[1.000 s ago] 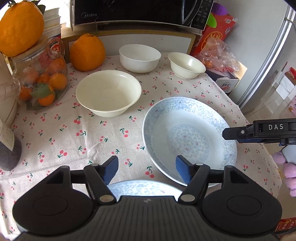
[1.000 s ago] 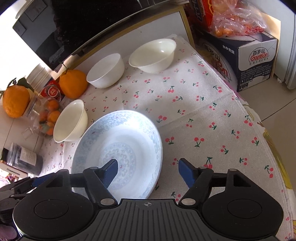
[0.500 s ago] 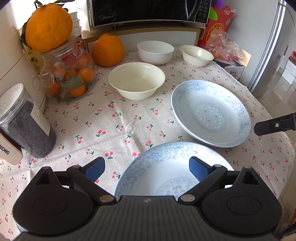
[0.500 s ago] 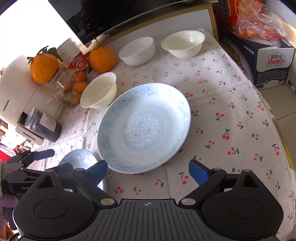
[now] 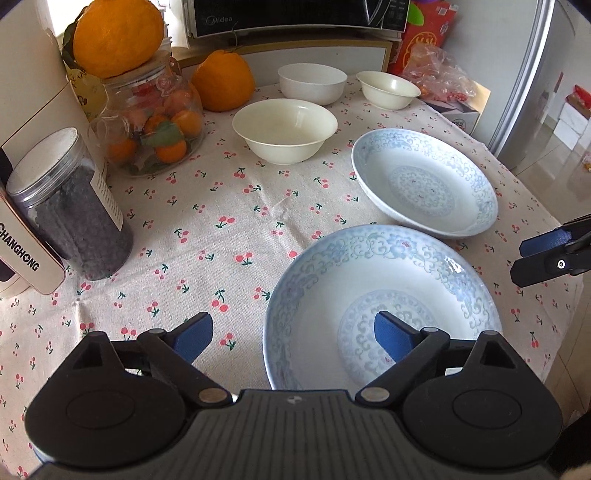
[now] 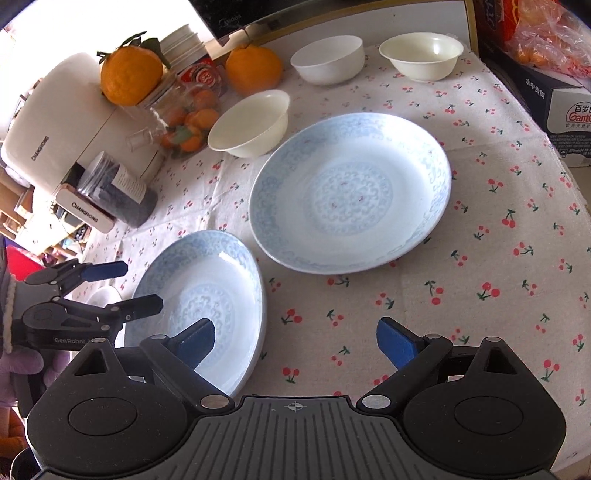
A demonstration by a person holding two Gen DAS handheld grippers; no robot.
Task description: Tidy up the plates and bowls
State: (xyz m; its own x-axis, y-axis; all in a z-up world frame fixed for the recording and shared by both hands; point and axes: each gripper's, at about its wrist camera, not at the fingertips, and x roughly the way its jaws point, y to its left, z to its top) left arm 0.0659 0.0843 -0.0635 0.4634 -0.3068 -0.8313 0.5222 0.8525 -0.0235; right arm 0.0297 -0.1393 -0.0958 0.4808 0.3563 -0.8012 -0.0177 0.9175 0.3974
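Two blue-patterned plates lie side by side on the cherry-print cloth: a near plate (image 5: 369, 280) (image 6: 207, 280) and a far plate (image 5: 424, 184) (image 6: 351, 192). Behind them stand a large cream bowl (image 5: 284, 125) (image 6: 251, 125), a white bowl (image 5: 312, 81) (image 6: 327, 59) and a small cream bowl (image 5: 388, 88) (image 6: 421, 55). My left gripper (image 5: 291, 338) (image 6: 142, 286) hovers over the near plate's left rim, jaws wide and closing, pads clear of it. My right gripper (image 6: 295, 341) (image 5: 528, 258) stands open over bare cloth, right of the near plate.
A glass jar of small oranges (image 5: 155, 122), a dark-filled jar (image 5: 70, 203) and a white appliance (image 6: 55, 122) crowd the left. A big orange (image 5: 223, 81) and a microwave (image 5: 295, 14) sit at the back. A cardboard box (image 6: 554, 99) stands beyond the table's right edge.
Both grippers have drawn back toward the near edge and their jaws have widened. The right gripper no longer straddles the far plate's rim; the near plate now shows fully under the left gripper.
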